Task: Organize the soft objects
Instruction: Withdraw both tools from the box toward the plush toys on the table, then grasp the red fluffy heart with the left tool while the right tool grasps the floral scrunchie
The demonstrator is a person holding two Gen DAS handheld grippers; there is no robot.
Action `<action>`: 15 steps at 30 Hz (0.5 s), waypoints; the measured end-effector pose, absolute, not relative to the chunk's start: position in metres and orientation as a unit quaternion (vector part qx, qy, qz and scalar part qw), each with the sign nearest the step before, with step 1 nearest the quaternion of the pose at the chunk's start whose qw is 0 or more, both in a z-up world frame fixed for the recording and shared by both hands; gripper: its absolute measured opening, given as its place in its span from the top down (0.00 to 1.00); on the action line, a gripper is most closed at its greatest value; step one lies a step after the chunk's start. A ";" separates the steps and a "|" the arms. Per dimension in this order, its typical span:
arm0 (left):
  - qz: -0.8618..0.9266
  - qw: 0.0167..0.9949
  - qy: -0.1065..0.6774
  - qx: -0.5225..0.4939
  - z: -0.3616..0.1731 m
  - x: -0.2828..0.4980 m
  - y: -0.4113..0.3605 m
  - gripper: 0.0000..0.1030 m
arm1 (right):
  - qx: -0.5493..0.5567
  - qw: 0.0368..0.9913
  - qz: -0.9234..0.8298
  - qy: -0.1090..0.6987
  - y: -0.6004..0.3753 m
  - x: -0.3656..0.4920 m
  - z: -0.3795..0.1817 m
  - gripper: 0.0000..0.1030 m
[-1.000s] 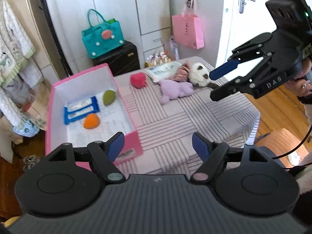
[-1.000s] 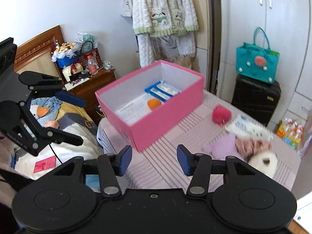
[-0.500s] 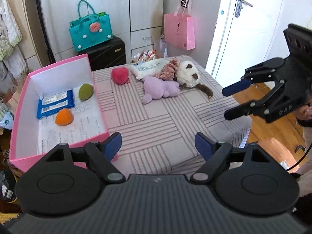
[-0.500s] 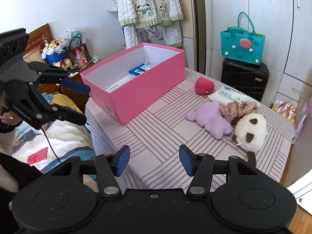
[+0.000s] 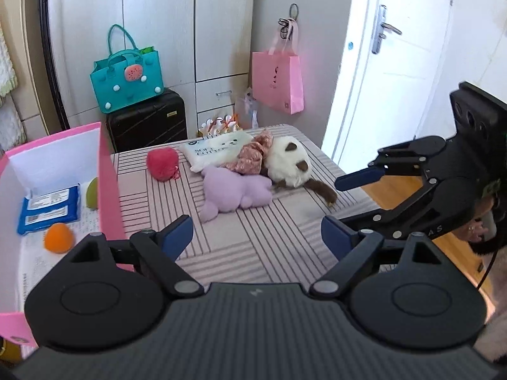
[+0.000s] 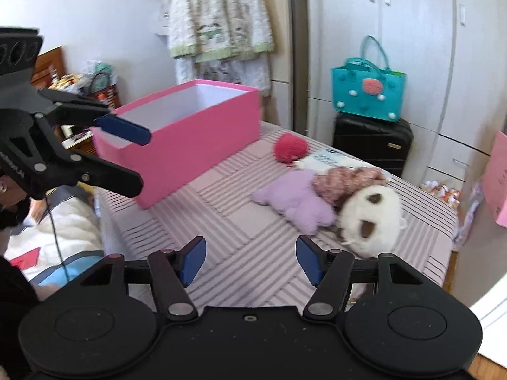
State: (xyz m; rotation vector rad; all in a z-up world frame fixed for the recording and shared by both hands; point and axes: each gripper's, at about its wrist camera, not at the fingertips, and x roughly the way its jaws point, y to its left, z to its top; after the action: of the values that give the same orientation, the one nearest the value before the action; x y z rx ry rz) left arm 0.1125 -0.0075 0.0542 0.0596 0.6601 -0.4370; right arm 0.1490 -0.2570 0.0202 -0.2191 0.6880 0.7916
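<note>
On the striped table (image 5: pixel 253 237) lie a purple plush (image 5: pixel 236 191), a red fluffy ball (image 5: pixel 162 164), a white pillow with a cat face (image 5: pixel 215 150), a pink frilly cloth (image 5: pixel 253 155) and a white-and-brown plush cat (image 5: pixel 290 166). The same purple plush (image 6: pixel 294 199) and plush cat (image 6: pixel 370 215) show in the right wrist view. The pink box (image 5: pixel 104 171) at the left holds an orange ball (image 5: pixel 58 237), a green one (image 5: pixel 92 193) and blue wipe packs (image 5: pixel 47 209). My left gripper (image 5: pixel 256 237) hovers over the near table, jaws opening, empty. My right gripper (image 6: pixel 248 261) is likewise opening and empty.
A black suitcase (image 5: pixel 147 125) with a teal bag (image 5: pixel 126 77) stands behind the table. A pink paper bag (image 5: pixel 277 82) hangs on the cupboard, next to a white door (image 5: pixel 389 63). A bed with a quilt (image 6: pixel 54 237) lies left of the table.
Both grippers have come lower and closer to the table and the plush pile. Their jaws stand wider apart than before. The box has slid toward the left edge of the left wrist view.
</note>
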 end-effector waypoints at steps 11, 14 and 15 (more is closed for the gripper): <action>-0.148 0.934 0.321 -0.040 0.039 0.187 -0.019 0.14 | -0.092 0.882 0.347 0.306 -0.273 0.211 0.030 0.26; -0.120 0.940 0.317 -0.049 0.035 0.206 -0.021 0.14 | -0.090 0.884 0.340 0.309 -0.269 0.232 0.026 0.19; -0.111 0.941 0.316 -0.051 0.033 0.212 -0.021 0.15 | -0.097 0.884 0.339 0.307 -0.265 0.238 0.025 0.19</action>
State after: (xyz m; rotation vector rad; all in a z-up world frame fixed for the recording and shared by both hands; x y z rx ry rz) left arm 0.2124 -0.0209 0.0333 -0.1033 0.6458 -0.2268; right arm 0.2383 -0.2652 0.0246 -0.2019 0.6393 0.7045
